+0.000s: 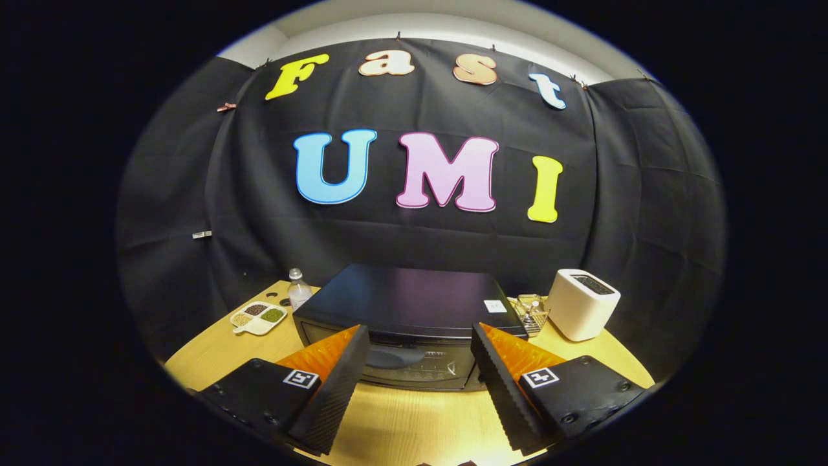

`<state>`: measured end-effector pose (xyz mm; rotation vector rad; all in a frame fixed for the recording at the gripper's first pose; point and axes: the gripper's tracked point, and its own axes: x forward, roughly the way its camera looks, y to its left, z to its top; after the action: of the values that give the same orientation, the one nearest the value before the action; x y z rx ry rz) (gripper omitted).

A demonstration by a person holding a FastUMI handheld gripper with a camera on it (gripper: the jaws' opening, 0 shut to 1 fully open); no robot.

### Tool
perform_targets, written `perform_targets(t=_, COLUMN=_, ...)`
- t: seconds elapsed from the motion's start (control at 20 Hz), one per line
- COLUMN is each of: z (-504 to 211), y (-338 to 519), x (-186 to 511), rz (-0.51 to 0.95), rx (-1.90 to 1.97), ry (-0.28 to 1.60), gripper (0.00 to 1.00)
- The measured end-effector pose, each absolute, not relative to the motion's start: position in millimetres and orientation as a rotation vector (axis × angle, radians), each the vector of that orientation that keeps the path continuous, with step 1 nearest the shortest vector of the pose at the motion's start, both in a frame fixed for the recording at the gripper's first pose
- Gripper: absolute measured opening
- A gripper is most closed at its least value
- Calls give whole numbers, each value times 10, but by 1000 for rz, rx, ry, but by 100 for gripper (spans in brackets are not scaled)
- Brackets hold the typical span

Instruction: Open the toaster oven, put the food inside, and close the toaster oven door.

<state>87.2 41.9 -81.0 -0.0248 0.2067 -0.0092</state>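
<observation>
Gripper [420, 336] fingers wide apart, holding nothing. Toaster oven [407, 317] sits right ahead w/ door shut, handle [396, 357] lying sideways btwn the fingertips, a bit further on

Found no legible writing. Noted a small white sticker [495, 306] atop the toaster oven [401, 301], too small to read, and 2 square coded markers [301, 378] without letters on the gripper [419, 329], fingers spread apart, holding nothing.
</observation>
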Motion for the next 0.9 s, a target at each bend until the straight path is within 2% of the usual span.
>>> perform_targets(t=0.45, z=-1378, y=766, x=1463, rz=-33, rx=-16, ry=315, gripper=98)
perform_targets(t=0.9, z=-1535, y=804, x=1557, rz=-64, rx=31, ry=339, gripper=98)
